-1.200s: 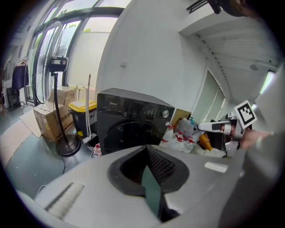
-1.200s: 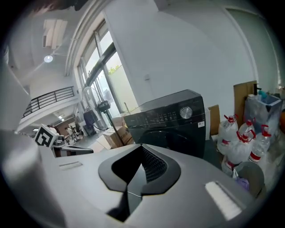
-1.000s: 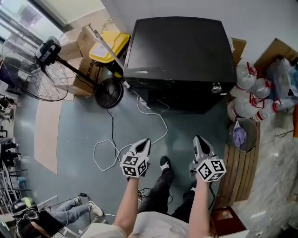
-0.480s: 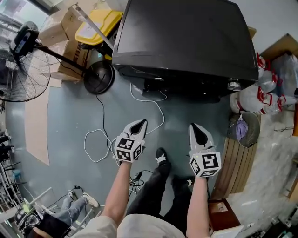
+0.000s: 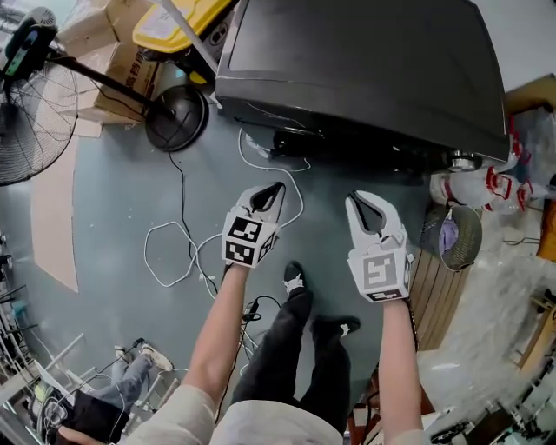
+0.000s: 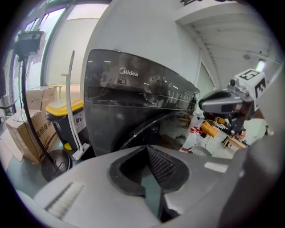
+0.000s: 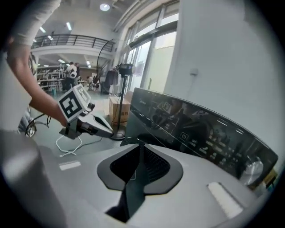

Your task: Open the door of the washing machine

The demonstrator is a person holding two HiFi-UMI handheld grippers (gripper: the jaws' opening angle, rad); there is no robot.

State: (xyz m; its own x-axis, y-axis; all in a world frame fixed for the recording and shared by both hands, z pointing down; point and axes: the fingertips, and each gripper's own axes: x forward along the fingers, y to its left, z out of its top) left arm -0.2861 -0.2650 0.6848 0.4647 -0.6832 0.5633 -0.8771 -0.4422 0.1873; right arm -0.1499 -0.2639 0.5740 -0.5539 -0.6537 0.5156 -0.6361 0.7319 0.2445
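Observation:
The black washing machine [image 5: 365,78] fills the top of the head view, its front facing me. Its control panel [image 7: 200,129] and round door [image 6: 156,129] show in the gripper views; the door looks closed. My left gripper [image 5: 276,187] hovers over the floor just short of the machine's front, shut and empty; its tips [image 6: 147,147] aim at the door. My right gripper [image 5: 354,200] hangs level with it to the right. Its jaws are opening but still look together at the tips [image 7: 140,143], with nothing between them.
A standing fan [image 5: 35,96] with a round base [image 5: 174,117], cardboard boxes [image 5: 113,61] and a yellow-lidded bin [image 5: 174,22] stand left of the machine. White cable [image 5: 182,252] loops on the floor. A waste basket [image 5: 456,235] and white bags [image 5: 486,187] sit at the right.
Both grippers have moved forward and lower toward the machine's front, which now looms larger. The right gripper has rolled so its marker cube faces up.

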